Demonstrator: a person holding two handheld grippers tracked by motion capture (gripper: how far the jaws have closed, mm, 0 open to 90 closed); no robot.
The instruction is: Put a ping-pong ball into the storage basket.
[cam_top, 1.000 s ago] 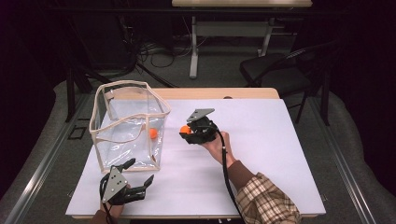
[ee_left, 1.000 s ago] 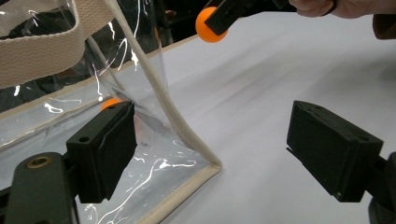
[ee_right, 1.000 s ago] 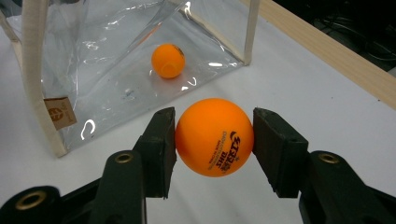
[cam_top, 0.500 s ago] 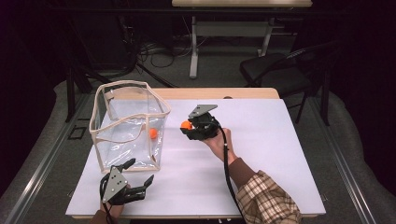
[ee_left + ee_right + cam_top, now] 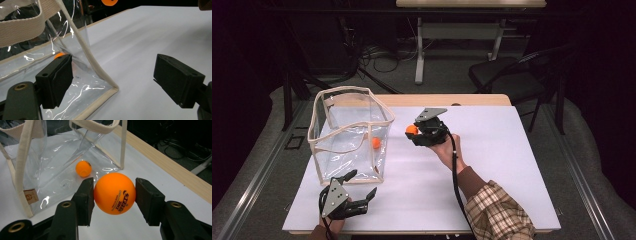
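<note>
White table (image 5: 492, 165) | clear bag (image 5: 349, 132) near | right tool (image 5: 114, 193) clamps orange ball (image 5: 114, 193) | left tool (image 5: 120, 82) wide

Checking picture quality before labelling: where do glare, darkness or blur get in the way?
High view: room beyond the table is dark. Left gripper view: white glints streak the clear bag, near jaws soft. Right gripper view: held orange ball sharp, print readable; reflections on the bag's plastic.

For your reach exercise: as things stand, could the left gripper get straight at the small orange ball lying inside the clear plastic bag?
Probably not: the left gripper faces the clear plastic bag's wall, with the small orange ball behind it.
</note>
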